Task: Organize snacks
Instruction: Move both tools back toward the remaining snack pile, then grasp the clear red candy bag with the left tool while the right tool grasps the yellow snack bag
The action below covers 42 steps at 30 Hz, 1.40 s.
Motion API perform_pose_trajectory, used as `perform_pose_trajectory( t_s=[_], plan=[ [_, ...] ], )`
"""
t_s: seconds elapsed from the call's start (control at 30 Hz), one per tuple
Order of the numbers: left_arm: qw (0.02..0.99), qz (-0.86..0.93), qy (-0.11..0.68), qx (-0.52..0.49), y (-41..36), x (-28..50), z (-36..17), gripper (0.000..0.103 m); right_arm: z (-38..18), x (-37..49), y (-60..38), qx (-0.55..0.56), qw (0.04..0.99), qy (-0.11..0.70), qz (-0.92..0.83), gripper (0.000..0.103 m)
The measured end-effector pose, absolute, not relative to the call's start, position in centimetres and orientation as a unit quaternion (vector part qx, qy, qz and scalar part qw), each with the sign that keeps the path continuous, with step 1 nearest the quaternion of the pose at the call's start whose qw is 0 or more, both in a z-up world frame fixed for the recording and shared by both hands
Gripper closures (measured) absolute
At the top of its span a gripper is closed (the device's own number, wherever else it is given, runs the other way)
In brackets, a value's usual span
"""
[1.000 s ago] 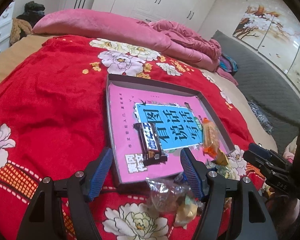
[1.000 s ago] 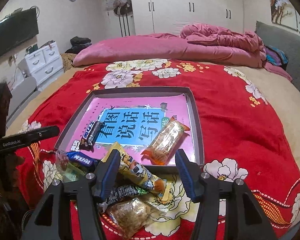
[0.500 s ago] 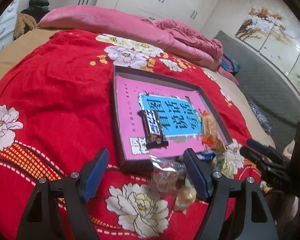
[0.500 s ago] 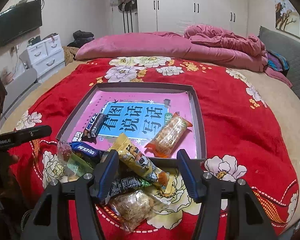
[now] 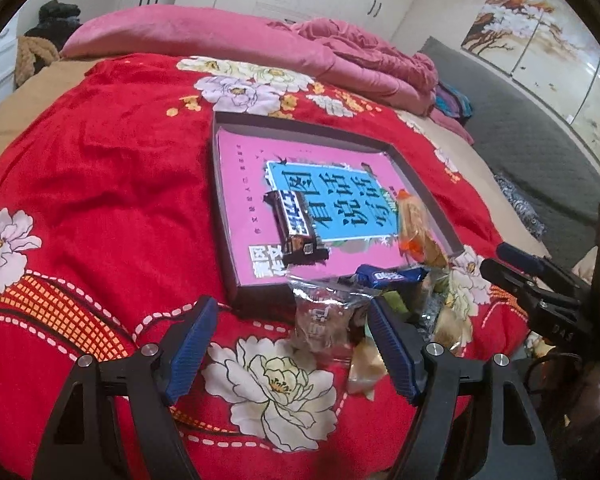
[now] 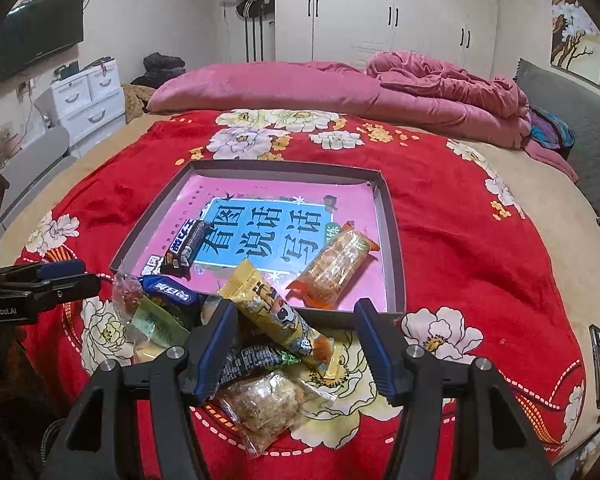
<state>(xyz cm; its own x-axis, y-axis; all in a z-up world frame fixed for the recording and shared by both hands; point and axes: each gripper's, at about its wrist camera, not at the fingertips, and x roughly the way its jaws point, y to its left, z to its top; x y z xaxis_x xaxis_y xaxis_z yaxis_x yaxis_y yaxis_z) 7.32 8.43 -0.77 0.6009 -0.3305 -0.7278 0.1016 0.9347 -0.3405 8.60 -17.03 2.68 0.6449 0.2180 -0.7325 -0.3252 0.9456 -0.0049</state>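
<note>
Both claws open, holding nothing: left claw [image 5: 290,346] has just widened, right claw [image 6: 294,346] straddles yellow snack packet [image 6: 274,314], propped on the tray [image 6: 394,240] lip above the pile. Light, crinkly, slippery film; I'd pinch mid-body.

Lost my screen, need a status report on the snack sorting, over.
Both claws, left and right, open, empty. Chocolate bar and orange pack in box; pile outside. Nothing blocking.

The blanket [image 6: 460,248] is red with white and yellow peonies. At its twelve o'clock the quilt [image 6: 420,92] is plain pink; the grey tray [image 6: 392,240] holds a pink and blue book cover [image 6: 260,232].
</note>
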Motion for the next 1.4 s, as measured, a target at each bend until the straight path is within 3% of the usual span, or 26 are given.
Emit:
perform_pose_trajectory(
  t_s=[0.8,1.4],
  plan=[
    [0.856,-0.114,0.480,-0.151,7.2,8.4,-4.0,0.026,-1.3,9.8,-16.6,-0.079,0.886,0.431,0.151,0.043],
    [0.845,-0.125,0.494,-0.161,6.2,9.5,-4.6,0.046,-3.1,10.8,-15.8,-0.103,0.883,0.437,0.139,0.043]
  ],
)
